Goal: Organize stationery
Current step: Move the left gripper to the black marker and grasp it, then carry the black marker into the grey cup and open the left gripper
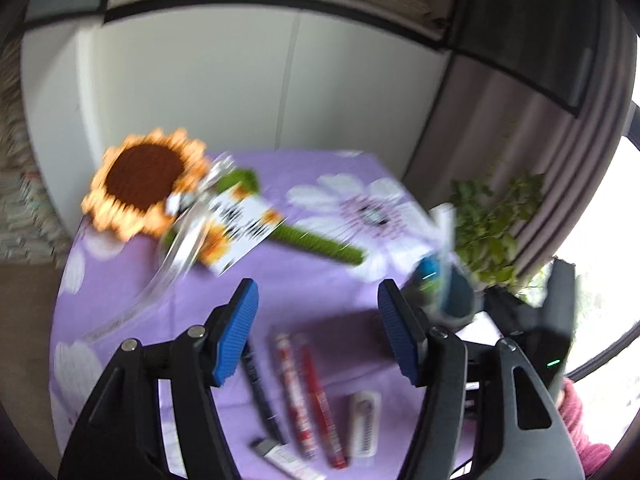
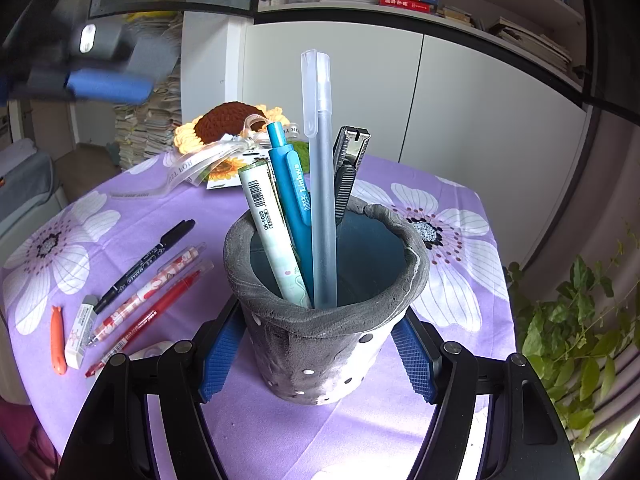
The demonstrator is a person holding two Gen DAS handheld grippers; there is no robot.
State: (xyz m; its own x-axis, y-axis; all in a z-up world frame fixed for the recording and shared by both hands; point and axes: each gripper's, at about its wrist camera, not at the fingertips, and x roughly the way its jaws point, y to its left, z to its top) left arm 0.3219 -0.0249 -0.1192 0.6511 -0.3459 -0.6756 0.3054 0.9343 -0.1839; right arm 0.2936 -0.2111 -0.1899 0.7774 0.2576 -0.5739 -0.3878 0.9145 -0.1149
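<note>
The pen cup (image 2: 320,336) is standing nearest, on the purple worktop (image 2: 280,432), with the right hand-held gripper (image 2: 318,354) clamping its sides. The left hand-held gripper (image 1: 318,332) is hovering, jaws apart and empty, above loose pens (image 1: 304,396). A crochet sunflower (image 1: 144,180) is lying farther back.

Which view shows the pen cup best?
The right wrist view. There the pen cup stands sharp and centred between the right gripper's pads, with its rim and the pens inside plain. The left wrist view shows only a blurred dark-blue patch of the cup at the right, partly behind a finger.
</note>
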